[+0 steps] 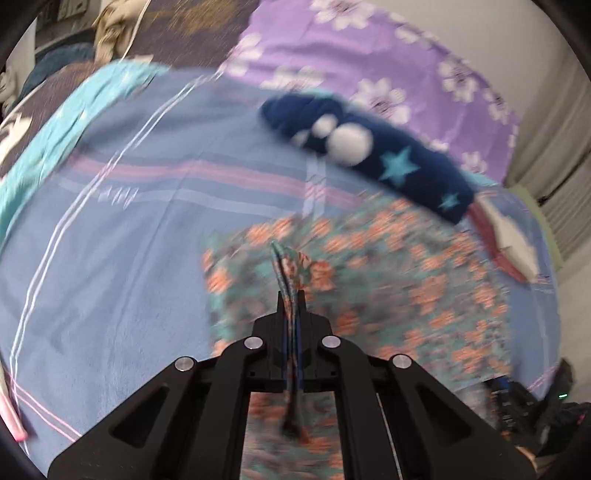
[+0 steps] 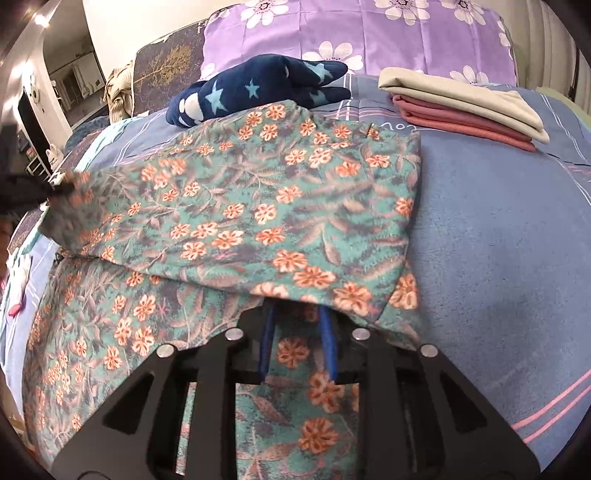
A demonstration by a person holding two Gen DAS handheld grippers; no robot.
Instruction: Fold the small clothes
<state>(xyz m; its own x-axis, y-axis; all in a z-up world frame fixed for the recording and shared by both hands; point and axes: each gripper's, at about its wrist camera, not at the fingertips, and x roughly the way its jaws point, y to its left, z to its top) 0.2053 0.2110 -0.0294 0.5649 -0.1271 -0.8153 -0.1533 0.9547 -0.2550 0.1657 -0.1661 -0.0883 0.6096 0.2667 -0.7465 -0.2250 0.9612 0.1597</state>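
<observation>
Closest to the right wrist camera, the right gripper [image 2: 299, 332] is sitting with its two blue-lined fingers [image 2: 266, 343] spread apart, their tips tucked under the near edge of the floral cloth [image 2: 258, 199]; whether they are actually pinching any fabric is hard to tell, since the folded edge is hiding the tips. That cloth, teal with orange flowers, is lying on the bed [image 2: 498, 240], its upper layer doubled over a lower layer that is spreading toward the near left. At the far left of this view the left gripper [image 2: 55, 192] is holding a corner of the cloth raised.

In the left wrist view, which is blurred, the left gripper [image 1: 291, 302] is closed tight on a bunched ridge of the floral cloth [image 1: 369, 280], with fabric trailing back between its fingers.

Beyond the cloth a dark blue plush toy [image 2: 251, 92] with pale stars is lying on the bed, in front of a purple flowered pillow [image 2: 369, 33]. To the far right a stack of folded clothes [image 2: 465, 107], beige over pink, is resting on the blue sheet, well apart from the floral cloth.
</observation>
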